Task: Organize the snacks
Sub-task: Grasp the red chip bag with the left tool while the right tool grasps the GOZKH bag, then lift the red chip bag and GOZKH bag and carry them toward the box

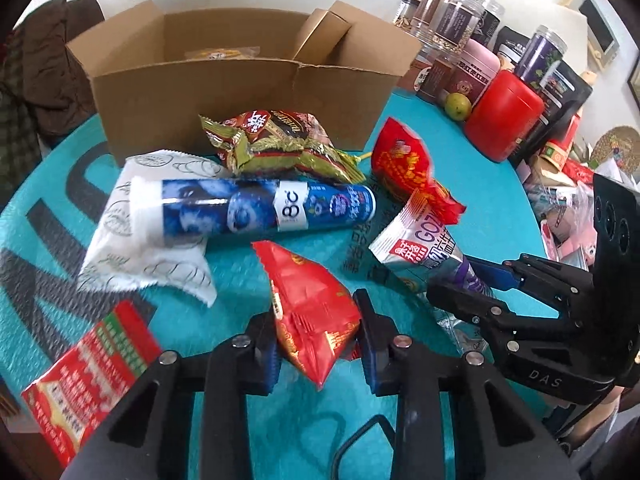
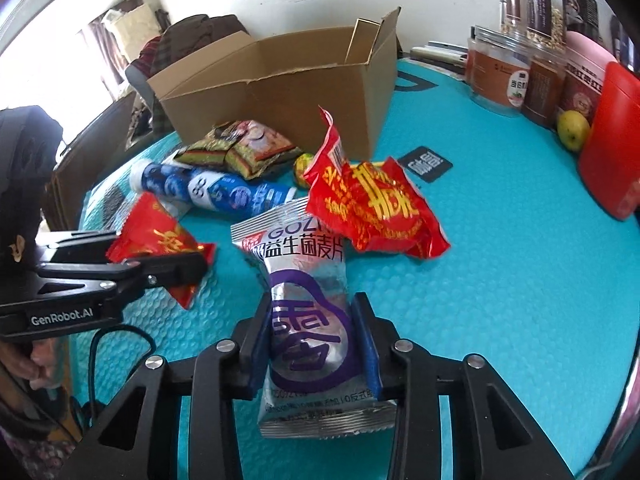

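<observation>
Teal, bubbled mat (image 2: 500, 280) covering the round table; brown cardboard box (image 1: 240, 92) standing open at the far side, flaps up, with a yellow packet lying inside, only partly visible; snacks lying scattered on the mat in front of it.

Left gripper (image 1: 318, 344) clamping a small red foil packet (image 1: 308, 312) between its blue-padded fingers (image 1: 370, 360), pads pressing both sides, wrapper crinkling in the grip; right gripper (image 2: 312, 344) likewise closing on a silver-and-purple cereal packet (image 2: 308, 320), pads pinching its middle, upper end sticking out past the fingertips and leaning against a larger red bag (image 2: 376, 208).

Lying just beyond the left gripper: a blue-and-white tube (image 1: 256, 208) on its side, resting across a white paper wrapper (image 1: 132, 240); behind that, touching the box front, a gold-and-brown foil pack (image 1: 276, 144); at the near left edge, a red-and-green carton (image 1: 88, 368).

Standing along the right rim of the table: a red canister (image 1: 504, 116), a pink-lidded jar (image 1: 476, 68), several clear jars (image 1: 448, 16), dark pouches, and a green fruit (image 1: 458, 106) tucked beside the canister; well apart from the loose snacks.
</observation>
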The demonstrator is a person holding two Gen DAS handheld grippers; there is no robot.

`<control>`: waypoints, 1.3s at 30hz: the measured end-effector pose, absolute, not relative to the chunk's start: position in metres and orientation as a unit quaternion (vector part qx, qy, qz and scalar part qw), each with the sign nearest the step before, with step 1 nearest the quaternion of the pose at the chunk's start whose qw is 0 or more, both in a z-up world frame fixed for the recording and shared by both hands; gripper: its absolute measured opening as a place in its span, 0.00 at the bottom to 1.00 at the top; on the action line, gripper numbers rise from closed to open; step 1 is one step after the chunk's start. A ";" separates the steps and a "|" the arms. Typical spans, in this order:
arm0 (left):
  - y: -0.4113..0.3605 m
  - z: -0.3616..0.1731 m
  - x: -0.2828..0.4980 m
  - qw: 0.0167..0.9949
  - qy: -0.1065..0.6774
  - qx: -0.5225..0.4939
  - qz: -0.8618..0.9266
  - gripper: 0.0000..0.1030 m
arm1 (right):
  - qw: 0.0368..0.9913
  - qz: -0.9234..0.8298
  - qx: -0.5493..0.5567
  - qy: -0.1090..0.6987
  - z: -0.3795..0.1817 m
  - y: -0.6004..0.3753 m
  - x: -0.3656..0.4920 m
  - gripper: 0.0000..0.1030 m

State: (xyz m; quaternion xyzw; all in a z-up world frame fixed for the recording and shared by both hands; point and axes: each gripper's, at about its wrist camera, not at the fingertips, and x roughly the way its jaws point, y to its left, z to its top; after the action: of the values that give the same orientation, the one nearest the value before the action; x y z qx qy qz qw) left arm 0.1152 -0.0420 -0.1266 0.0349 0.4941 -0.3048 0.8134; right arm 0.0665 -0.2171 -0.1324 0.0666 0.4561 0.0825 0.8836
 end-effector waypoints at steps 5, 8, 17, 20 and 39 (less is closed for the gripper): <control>-0.041 -0.126 0.092 0.801 0.502 0.051 -0.321 0.30 | 0.881 0.087 0.066 0.460 -0.132 -0.210 0.050 0.36; -0.039 -0.127 0.076 0.794 0.510 0.052 -0.327 0.30 | 0.881 0.087 0.073 0.460 -0.133 -0.209 0.039 0.36; -0.034 -0.127 0.045 0.790 0.512 0.061 -0.332 0.30 | 0.874 0.084 0.073 0.472 -0.131 -0.206 0.019 0.36; -0.032 -0.126 0.044 0.793 0.508 0.063 -0.330 0.30 | 0.872 0.082 0.069 0.477 -0.130 -0.200 0.009 0.38; -0.024 -0.131 0.049 0.794 0.516 0.051 -0.318 0.30 | 0.878 0.038 -0.013 0.478 -0.142 -0.178 0.015 0.38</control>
State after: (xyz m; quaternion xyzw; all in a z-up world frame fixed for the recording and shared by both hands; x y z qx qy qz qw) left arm 0.0494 -0.0237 -0.1307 0.0507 0.5159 -0.3180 0.7938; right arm 0.0147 -0.1782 -0.1419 -0.0130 0.4779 0.0377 0.8775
